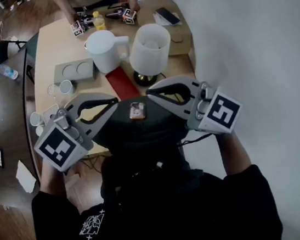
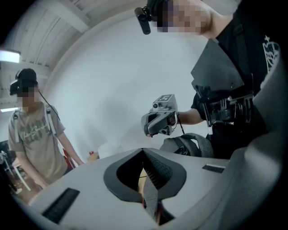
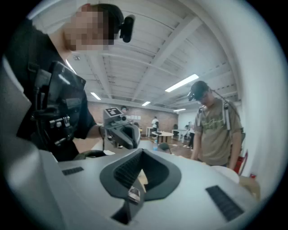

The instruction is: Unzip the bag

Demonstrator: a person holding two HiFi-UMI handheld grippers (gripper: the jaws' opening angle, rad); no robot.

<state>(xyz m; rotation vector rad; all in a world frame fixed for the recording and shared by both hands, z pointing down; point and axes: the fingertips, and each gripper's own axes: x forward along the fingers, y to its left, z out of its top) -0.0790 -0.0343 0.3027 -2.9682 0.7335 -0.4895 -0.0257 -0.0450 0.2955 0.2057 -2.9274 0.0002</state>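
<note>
A dark bag (image 1: 140, 132) sits at the table's near edge, right in front of me, with a small orange and metal tag (image 1: 136, 111) on its top. My left gripper (image 1: 115, 101) comes in from the left. In its own view the left gripper (image 2: 143, 150) is shut on a grey fabric strip (image 2: 150, 197) of the bag. From the right, my right gripper (image 1: 149, 94) meets it. In its own view the right gripper (image 3: 141, 149) pinches a small metal zipper pull (image 3: 133, 194). The two grippers face each other close together over the bag.
On the wooden table (image 1: 54, 47) behind the bag stand a white jug (image 1: 102, 50), a white lamp shade (image 1: 151, 47), a grey two-hole tray (image 1: 74, 72) and a red strip (image 1: 123, 84). Another person (image 3: 216, 130) stands at the far end, working with grippers (image 1: 102, 18).
</note>
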